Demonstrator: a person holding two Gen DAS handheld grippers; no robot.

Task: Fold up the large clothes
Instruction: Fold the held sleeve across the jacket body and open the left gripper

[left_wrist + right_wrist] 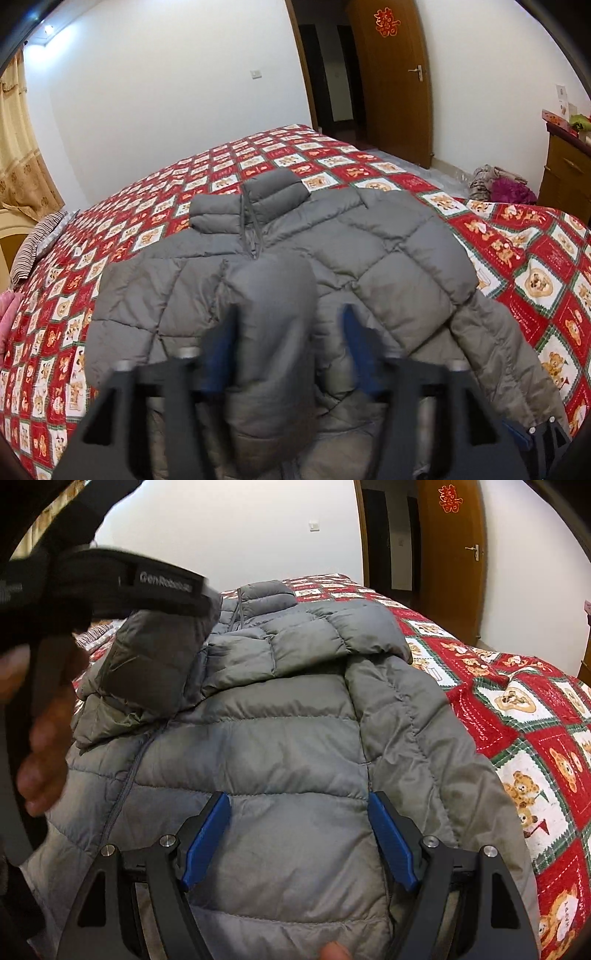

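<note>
A grey puffer jacket (388,258) lies front up on the bed, its collar (273,188) at the far end. One grey sleeve (269,295) is laid over the jacket's chest. It runs between the fingers of my left gripper (290,310), which stand apart; the right finger is clear of the cloth. In the right wrist view that sleeve (155,657) droops under the left tool's black housing (147,587), held by a hand (40,738). My right gripper (299,797) is open just above the jacket's lower body (295,738), with nothing between its blue pads (207,842).
The bed cover (535,266) is red and white checks with teddy bears. A striped pillow (40,240) lies at its left edge. Beyond the bed are a wooden door (391,74), a clothes pile on the floor (498,184) and a wooden dresser (569,166).
</note>
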